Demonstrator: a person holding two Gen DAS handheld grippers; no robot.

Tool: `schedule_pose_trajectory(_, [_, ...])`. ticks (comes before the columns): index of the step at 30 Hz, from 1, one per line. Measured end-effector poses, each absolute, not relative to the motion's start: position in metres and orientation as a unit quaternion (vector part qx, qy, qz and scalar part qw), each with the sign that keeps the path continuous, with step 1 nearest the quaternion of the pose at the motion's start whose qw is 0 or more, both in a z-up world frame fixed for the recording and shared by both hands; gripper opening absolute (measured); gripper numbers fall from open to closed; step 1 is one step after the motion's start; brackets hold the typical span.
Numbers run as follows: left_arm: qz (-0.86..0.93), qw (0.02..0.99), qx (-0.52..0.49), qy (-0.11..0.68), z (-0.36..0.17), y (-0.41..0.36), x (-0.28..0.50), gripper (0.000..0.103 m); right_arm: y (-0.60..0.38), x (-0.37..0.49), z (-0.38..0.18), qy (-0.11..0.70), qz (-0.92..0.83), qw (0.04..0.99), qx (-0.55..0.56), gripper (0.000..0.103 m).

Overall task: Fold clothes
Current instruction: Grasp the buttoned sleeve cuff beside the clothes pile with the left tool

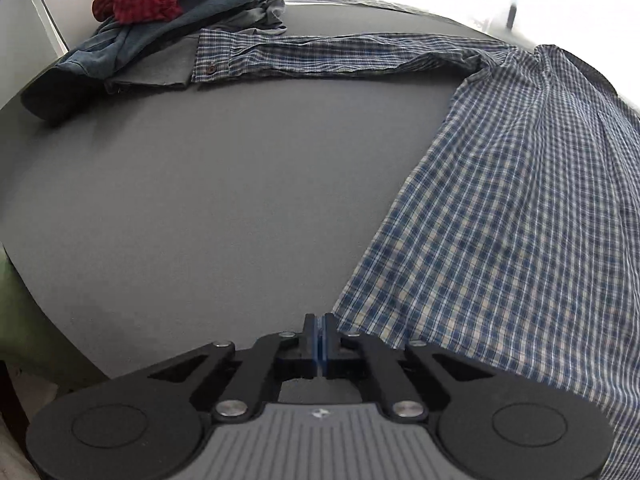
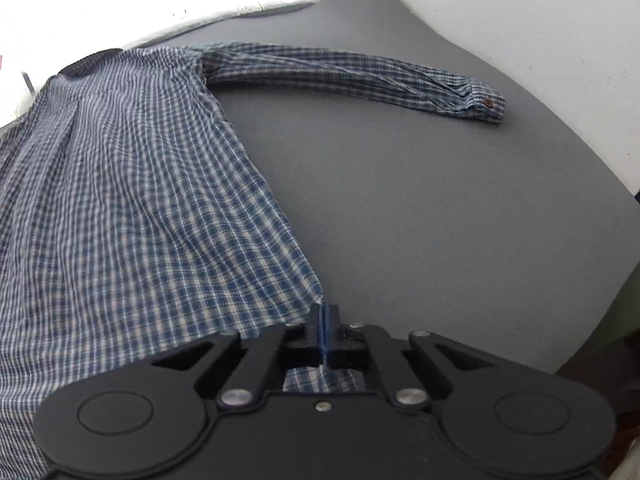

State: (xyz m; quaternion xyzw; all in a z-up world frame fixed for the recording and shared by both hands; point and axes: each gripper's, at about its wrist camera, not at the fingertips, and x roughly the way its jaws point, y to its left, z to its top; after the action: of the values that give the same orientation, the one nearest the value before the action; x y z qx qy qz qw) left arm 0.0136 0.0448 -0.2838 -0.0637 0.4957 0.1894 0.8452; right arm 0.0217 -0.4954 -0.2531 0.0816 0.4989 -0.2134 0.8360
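Both grippers sit at the plaid shirt's (image 1: 520, 208) hem corners, left gripper (image 1: 319, 318) closed at its edge, grip unclear, right gripper (image 2: 324, 312) pinching cloth, the shirt's long axis running straight ahead across the grey table (image 1: 200, 200).

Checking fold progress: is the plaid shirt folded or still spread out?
Spread. The shirt lies open on the table; its sleeves stretch straight out sideways, and nothing is folded over.
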Motion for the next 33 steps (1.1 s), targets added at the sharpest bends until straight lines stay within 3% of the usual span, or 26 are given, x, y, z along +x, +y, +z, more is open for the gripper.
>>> schedule_pose_trajectory(3, [0.196, 0.841, -0.062, 0.5, -0.274, 0.047, 0.006, 0.01, -0.492, 0.028, -0.254, 0.514, -0.216, 0.829, 0.043, 0.043])
schedule_pose_trajectory(4, [0.196, 0.845, -0.067, 0.494, -0.269, 0.051, 0.003, 0.013, -0.488, 0.029, -0.25, 0.505, -0.223, 0.833, 0.03, 0.05])
schedule_pose_trajectory(8, [0.194, 0.856, -0.092, 0.471, -0.253, 0.072, -0.001, 0.038, -0.455, 0.036, -0.228, 0.461, -0.236, 0.855, -0.02, 0.053])
schedule_pose_trajectory(11, [0.207, 0.858, -0.104, 0.458, -0.252, 0.101, 0.012, 0.046, -0.416, 0.052, -0.22, 0.449, -0.192, 0.872, -0.008, 0.064])
schedule_pose_trajectory(18, [0.195, 0.87, -0.151, 0.428, -0.256, 0.196, 0.075, 0.05, -0.277, 0.08, -0.237, 0.484, -0.087, 0.87, 0.028, 0.065])
schedule_pose_trajectory(23, [0.218, 0.878, -0.178, 0.386, -0.252, 0.271, 0.118, 0.059, -0.187, 0.086, -0.249, 0.49, -0.051, 0.87, -0.029, 0.066])
schedule_pose_trajectory(29, [0.184, 0.893, -0.17, 0.374, -0.258, 0.319, 0.176, 0.06, -0.145, 0.092, -0.251, 0.505, -0.04, 0.861, -0.03, 0.07])
schedule_pose_trajectory(33, [0.168, 0.888, -0.194, 0.382, -0.275, 0.328, 0.212, 0.068, -0.146, 0.098, -0.251, 0.517, -0.06, 0.854, -0.003, 0.077])
